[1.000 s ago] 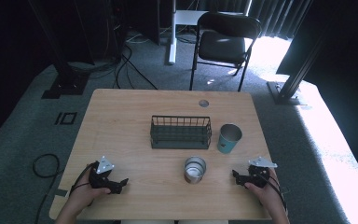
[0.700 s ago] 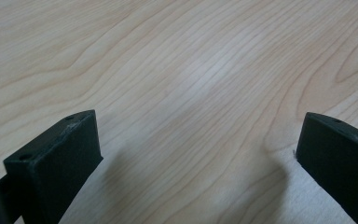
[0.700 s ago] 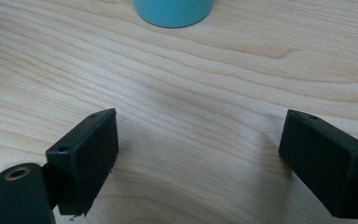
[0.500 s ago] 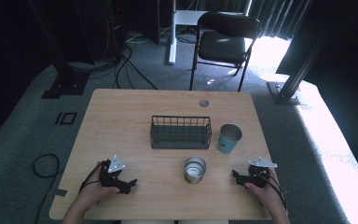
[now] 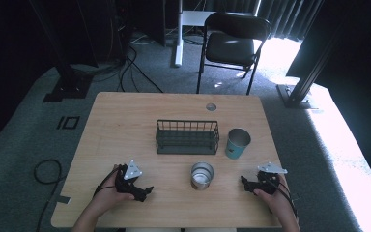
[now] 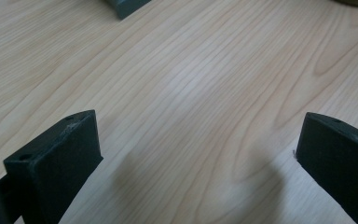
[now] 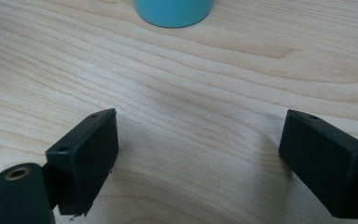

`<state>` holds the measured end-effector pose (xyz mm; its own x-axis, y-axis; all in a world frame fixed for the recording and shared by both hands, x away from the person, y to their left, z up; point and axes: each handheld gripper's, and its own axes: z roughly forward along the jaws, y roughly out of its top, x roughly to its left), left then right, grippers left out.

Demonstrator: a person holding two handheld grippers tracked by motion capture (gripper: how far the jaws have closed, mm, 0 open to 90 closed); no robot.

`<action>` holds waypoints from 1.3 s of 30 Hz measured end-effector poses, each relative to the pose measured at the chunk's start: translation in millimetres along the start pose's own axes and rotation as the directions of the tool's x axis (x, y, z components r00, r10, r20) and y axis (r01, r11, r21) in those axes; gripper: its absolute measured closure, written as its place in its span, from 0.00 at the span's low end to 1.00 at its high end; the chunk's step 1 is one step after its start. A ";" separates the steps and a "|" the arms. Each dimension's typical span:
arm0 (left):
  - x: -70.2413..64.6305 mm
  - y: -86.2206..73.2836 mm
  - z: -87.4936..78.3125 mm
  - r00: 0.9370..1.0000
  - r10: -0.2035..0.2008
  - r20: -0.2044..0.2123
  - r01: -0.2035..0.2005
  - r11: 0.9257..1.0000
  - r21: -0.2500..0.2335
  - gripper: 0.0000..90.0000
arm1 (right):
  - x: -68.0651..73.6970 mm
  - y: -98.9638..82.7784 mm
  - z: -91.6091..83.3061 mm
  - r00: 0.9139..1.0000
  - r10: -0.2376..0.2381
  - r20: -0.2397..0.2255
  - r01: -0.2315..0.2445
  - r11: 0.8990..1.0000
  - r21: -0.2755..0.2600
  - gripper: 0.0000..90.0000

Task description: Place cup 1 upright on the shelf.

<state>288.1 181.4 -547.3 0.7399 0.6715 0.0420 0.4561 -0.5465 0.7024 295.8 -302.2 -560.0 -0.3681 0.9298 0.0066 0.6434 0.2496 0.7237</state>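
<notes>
At the near edge of a pale wooden table [image 5: 125, 121], a person's two hands rest with a black gripper in each. The left gripper [image 5: 146, 192] lies low on the wood, its jaws spread wide with nothing but bare grain between them, as the left gripper view makes plain. It points toward the middle of the table, where an open steel can [image 5: 202, 175] stands upright, near but not touching. The right gripper [image 5: 244, 181] sits at the opposite side, jaws likewise wide apart and empty, aimed in the right gripper view at the base of a teal cup [image 7: 173, 10] a little way ahead.

The can stands between the two grippers, somewhat closer to the right one. Just beyond it and to the right, the teal cup is upright beside the end of a dark wire basket [image 5: 187, 137], which sits mid-table and appears to hold nothing. A small round grommet [image 5: 211, 107] is set in the far part of the tabletop; past the table edge stands a black folding chair [image 5: 232, 46].

By the look of things, the work is at its very start: neither can nor cup has been gripped, and the basket awaits whatever is meant for it. Reaching, closing and carrying all seem left to do.
</notes>
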 end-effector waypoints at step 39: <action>-53.0 64.6 38.9 0.979 0.129 0.159 -0.112 0.988 -0.106 0.00 | 0.0 0.0 0.0 1.000 0.000 0.000 0.000 1.000 0.000 0.12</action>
<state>297.6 91.0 -531.8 0.8615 0.5074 0.0184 0.3148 -0.5622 0.7647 295.9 -302.2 -560.0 -0.3679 0.9298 0.0069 0.6433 0.2492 0.7239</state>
